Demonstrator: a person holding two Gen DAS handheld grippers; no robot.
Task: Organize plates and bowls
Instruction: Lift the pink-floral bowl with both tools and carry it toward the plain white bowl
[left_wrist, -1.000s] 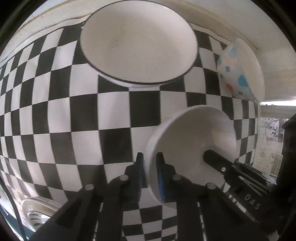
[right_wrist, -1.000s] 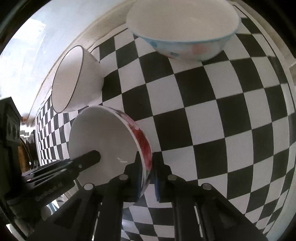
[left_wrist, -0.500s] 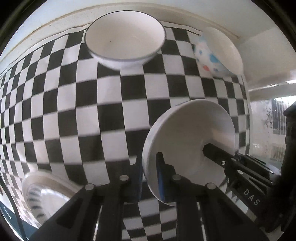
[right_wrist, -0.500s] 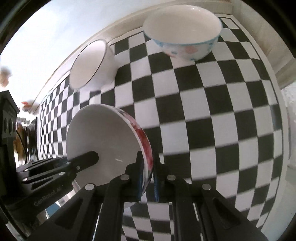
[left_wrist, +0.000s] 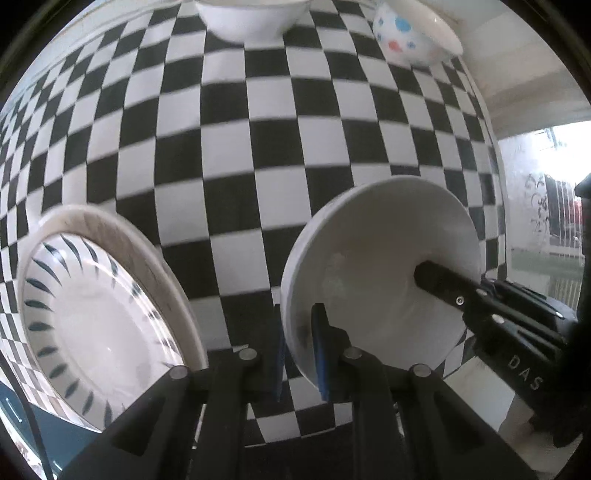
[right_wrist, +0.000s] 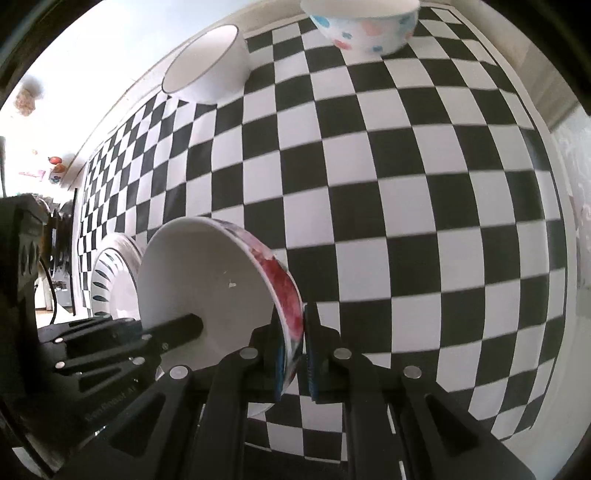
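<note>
Left wrist view first: the left gripper is clamped tight on the rim of a white bowl, blue pads pinching the wall from inside and out, and the bowl hangs tilted above the black-and-white checkered tablecloth. On the bowl's far side the right gripper comes in from the right, one black finger lying inside the bowl. Down at lower left sits a white plate with dark dashes ringing its inner rim, resting on the cloth just beside the left gripper's frame. At the top edge, a plain white bowl stands upright, partly cut off by the frame, and to its right a spotted bowl with blue and red dots sits near the cloth's far corner. The two stand apart from each other.

Over to the right wrist view: the right gripper is closed hard on the opposite rim of the same bowl, and from here you catch the red floral pattern on its outer wall. The left gripper reaches in from the left, one finger inside the bowl. So both claws grip one bowl, held clear of the tablecloth. Behind it, at left, the dashed plate peeks out. Far back, the white bowl with a thin dark rim sits at upper left, the spotted bowl at top centre.
</note>
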